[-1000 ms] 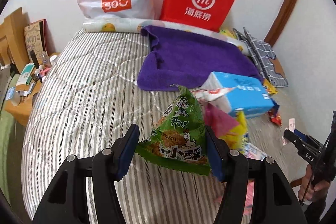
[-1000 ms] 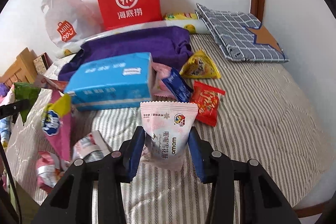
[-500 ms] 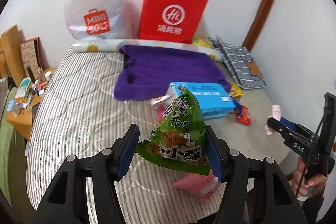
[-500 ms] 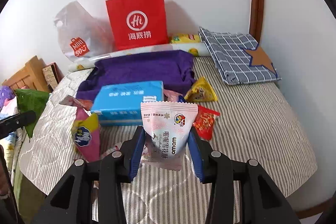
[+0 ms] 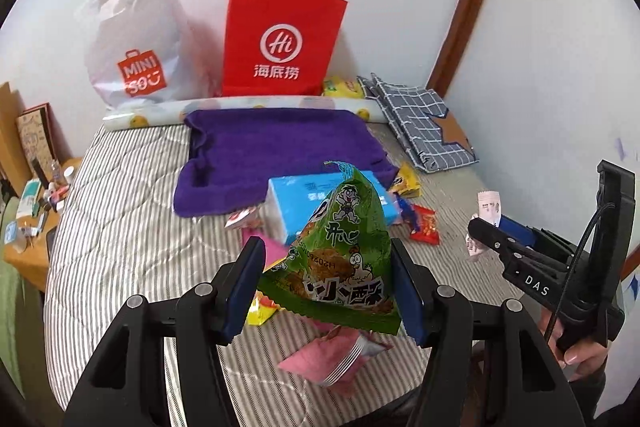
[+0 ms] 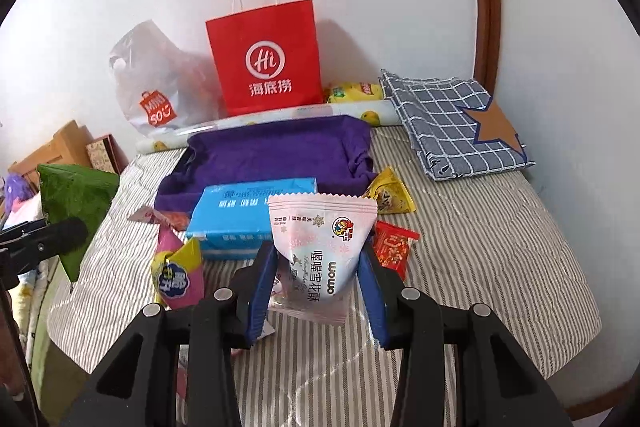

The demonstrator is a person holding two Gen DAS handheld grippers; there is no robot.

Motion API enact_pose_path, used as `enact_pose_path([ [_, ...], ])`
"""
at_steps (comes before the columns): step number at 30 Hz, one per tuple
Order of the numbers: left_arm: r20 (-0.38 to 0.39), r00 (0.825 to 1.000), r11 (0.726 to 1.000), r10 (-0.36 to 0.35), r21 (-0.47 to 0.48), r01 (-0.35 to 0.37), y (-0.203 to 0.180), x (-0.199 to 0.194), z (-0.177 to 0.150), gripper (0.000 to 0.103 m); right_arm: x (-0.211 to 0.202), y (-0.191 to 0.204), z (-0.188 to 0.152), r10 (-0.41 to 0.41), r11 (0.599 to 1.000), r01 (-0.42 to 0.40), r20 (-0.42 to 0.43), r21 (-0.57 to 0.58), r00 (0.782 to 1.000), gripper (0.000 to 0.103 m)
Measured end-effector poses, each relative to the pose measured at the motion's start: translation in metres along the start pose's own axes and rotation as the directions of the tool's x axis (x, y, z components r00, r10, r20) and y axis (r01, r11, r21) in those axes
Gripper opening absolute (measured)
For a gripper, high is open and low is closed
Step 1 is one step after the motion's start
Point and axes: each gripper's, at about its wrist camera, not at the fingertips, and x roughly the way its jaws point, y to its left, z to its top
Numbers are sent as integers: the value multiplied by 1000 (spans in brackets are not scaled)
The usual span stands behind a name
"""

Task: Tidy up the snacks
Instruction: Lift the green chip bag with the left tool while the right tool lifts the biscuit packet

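My left gripper (image 5: 330,287) is shut on a green triangular snack pack (image 5: 340,259), held above the near edge of the striped bed; the pack also shows at the left of the right wrist view (image 6: 76,199). My right gripper (image 6: 318,291) is shut on a pale pink snack pouch (image 6: 320,251), held above the bed's front; the pouch also shows in the left wrist view (image 5: 489,205). Loose snacks lie around a blue tissue pack (image 6: 248,219): a yellow triangle pack (image 6: 388,193), a red packet (image 6: 394,243), a pink and yellow bag (image 6: 178,275).
A purple towel (image 5: 280,151) lies mid-bed. A red paper bag (image 5: 282,43) and a white plastic bag (image 5: 136,43) stand against the back wall. A checked blue cloth (image 6: 452,123) lies at the back right. A cluttered wooden side table (image 5: 28,223) stands left of the bed.
Both grippers have pulled back and up from the bed with their packs still held, so more of the bed and wall shows.
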Motion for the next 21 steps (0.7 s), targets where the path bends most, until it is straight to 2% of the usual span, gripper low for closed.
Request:
enact_pose_path([
  [7,-18,1000,1000,-11,23,12,-2,16,15,61,18,-1,12,-52,999,53,-34,14,998,39],
  [12,-29,999,999,-23,29,24,4,26,32,61,31,8,33,-63,998,63,-32,-2,997,39],
  [21,-17,1000,999,-11,46,12,16,51,88,61,62,22,85,-69,997,69,3,-26,998,39],
])
